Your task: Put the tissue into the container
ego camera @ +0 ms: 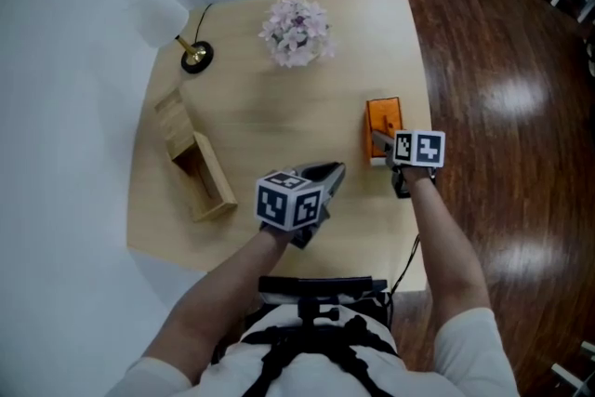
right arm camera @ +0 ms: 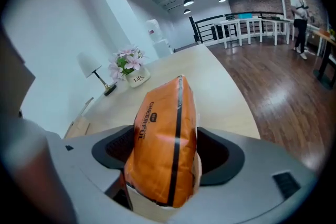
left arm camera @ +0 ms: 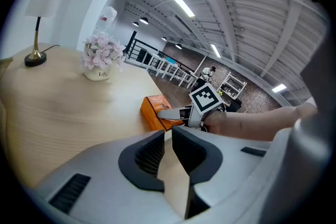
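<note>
An orange tissue pack [ego camera: 383,119] lies near the right edge of the round wooden table [ego camera: 279,107]. My right gripper [ego camera: 383,145] is at its near end, jaws wide open on either side of the pack [right arm camera: 165,134], with dark gaps showing beside the pads. The pack and right gripper [left arm camera: 170,113] also show in the left gripper view. My left gripper [ego camera: 330,174] hovers over the table's front middle, shut with nothing in it [left arm camera: 168,136]. The open wooden container [ego camera: 203,170] sits at the table's left, well away from both grippers.
A potted pink flower [ego camera: 296,31] stands at the table's far middle, and a small lamp [ego camera: 193,56] at the far left. A wooden piece [ego camera: 172,121] lies just behind the container. The table edge and dark wooden floor [ego camera: 502,107] lie just right of the pack.
</note>
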